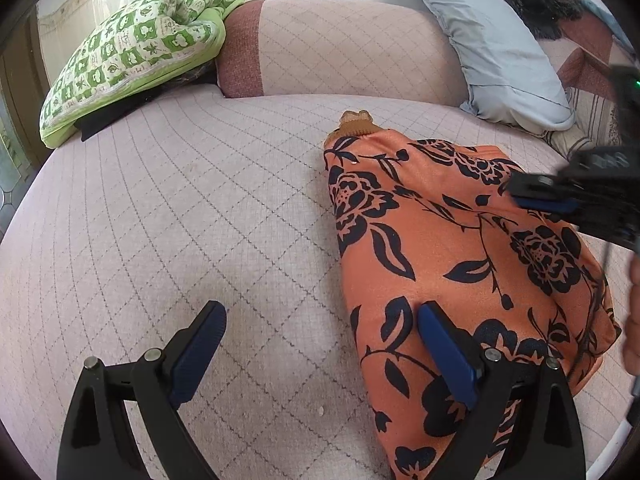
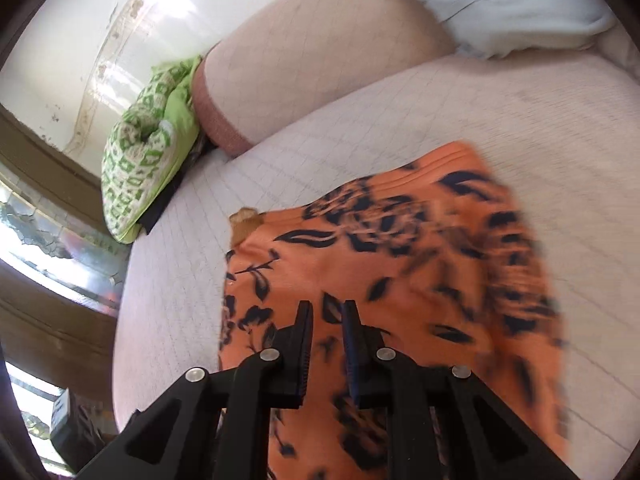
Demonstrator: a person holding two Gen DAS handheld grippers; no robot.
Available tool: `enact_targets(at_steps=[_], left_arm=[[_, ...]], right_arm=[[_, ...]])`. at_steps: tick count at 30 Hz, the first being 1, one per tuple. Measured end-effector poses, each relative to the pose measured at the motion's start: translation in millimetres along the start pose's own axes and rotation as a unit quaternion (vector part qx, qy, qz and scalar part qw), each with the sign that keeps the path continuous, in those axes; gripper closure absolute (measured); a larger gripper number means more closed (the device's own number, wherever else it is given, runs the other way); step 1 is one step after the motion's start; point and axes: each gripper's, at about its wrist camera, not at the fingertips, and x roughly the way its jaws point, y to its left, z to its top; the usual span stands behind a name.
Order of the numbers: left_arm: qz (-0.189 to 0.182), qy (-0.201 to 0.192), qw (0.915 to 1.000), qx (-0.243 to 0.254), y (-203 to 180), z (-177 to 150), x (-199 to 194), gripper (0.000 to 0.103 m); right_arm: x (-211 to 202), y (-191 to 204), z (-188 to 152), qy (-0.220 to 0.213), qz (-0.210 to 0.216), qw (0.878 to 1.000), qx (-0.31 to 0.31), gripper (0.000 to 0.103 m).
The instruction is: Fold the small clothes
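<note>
the orange garment with a black flower print [image 1: 460, 248] lies folded on the pale quilted bed [image 1: 180, 220]. the left wrist view shows the left claw [image 1: 320, 344] spread wide, one finger over the cloth, and the right claw [image 1: 532, 196] above the garment. the right wrist view alone shows that right claw [image 2: 327, 308] narrowly parted, gripping nothing, the cloth blurred beneath.

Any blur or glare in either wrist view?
Left wrist: sharp, only fisheye bending of the bed. Right wrist: motion blur smears the orange floral garment, worst at its right side; blown-out highlights on the wall at top left and the pillow.
</note>
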Motion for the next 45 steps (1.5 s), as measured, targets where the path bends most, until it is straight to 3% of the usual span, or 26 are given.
enact_targets(at_steps=[5,8,13,17,19,20,21,24,26,28,31,33,35,38,40,42,45], left_arm=[[0.004,-0.002,1.0000,0.000,-1.8,-1.3,-0.6,0.006],[0.006,-0.003,1.0000,0.001,-3.3,-2.3,0.1,0.005],[0.000,0.000,1.0000,-0.003,-2.2,-2.1,-0.1,0.005],[-0.034,0.004,0.9990,-0.029,8.9,2.7,-4.1,0.005],[-0.049,-0.006,0.9978,-0.044,15.2,6.2,-10.4,0.005],[-0.053,-0.014,0.9974,-0.046,17.1,7.8,-13.6,0.005],[-0.054,-0.020,0.9972,-0.046,18.2,9.1,-15.9,0.005],[-0.045,-0.026,0.9977,-0.044,18.2,9.9,-16.2,0.005],[-0.035,-0.007,0.9987,-0.036,14.2,7.9,-8.1,0.005],[-0.015,0.017,0.9996,-0.019,8.5,5.3,4.7,0.005],[-0.013,0.014,0.9997,-0.016,6.2,4.0,7.1,0.005],[-0.016,0.015,0.9997,-0.014,5.9,6.1,6.1,0.005],[-0.039,0.017,0.9988,-0.027,9.7,8.7,5.5,0.005],[-0.104,0.035,0.9919,-0.065,20.9,13.9,10.8,0.005],[-0.165,0.064,0.9807,-0.082,26.2,17.8,22.9,0.005],[-0.204,0.089,0.9705,-0.093,27.8,19.9,34.8,0.005],[-0.264,0.125,0.9494,-0.115,28.2,19.4,50.9,0.005]], right_arm=[[-19.8,-16.7,-24.3,0.036,-0.029,0.999,-0.016,0.086],[-1.4,-20.6,-40.1,0.074,-0.031,0.996,-0.034,0.085],[-21.3,-16.3,-42.0,0.054,-0.026,0.998,-0.035,0.086],[-60.0,-31.0,-41.5,-0.007,-0.008,1.000,-0.003,0.086],[-76.8,-41.6,-44.2,-0.028,-0.005,1.000,0.012,0.077],[-85.3,-47.6,-46.0,-0.042,-0.011,0.999,0.023,0.057],[-91.3,-50.7,-48.0,-0.058,-0.016,0.998,0.035,0.027],[-109.9,-61.9,-53.2,-0.106,0.016,0.992,0.064,0.024],[-107.9,-57.5,-52.7,-0.096,0.031,0.994,0.048,0.024],[-97.0,-51.4,-53.2,-0.079,-0.006,0.997,0.023,0.026],[-61.5,-60.0,-59.1,-0.004,-0.054,0.998,0.022,0.030],[-45.7,-70.6,-59.8,0.025,-0.039,0.998,0.052,0.031],[-49.3,-73.4,-55.3,0.013,-0.020,0.998,0.063,0.031],[-57.6,-75.5,-44.7,-0.015,0.024,0.998,0.058,0.031],[-50.1,-84.0,-35.7,-0.005,0.042,0.997,0.072,0.031],[-37.7,-97.5,-32.4,0.019,0.055,0.994,0.096,0.031],[-20.6,-113.1,-31.0,0.042,0.111,0.986,0.119,0.030]])
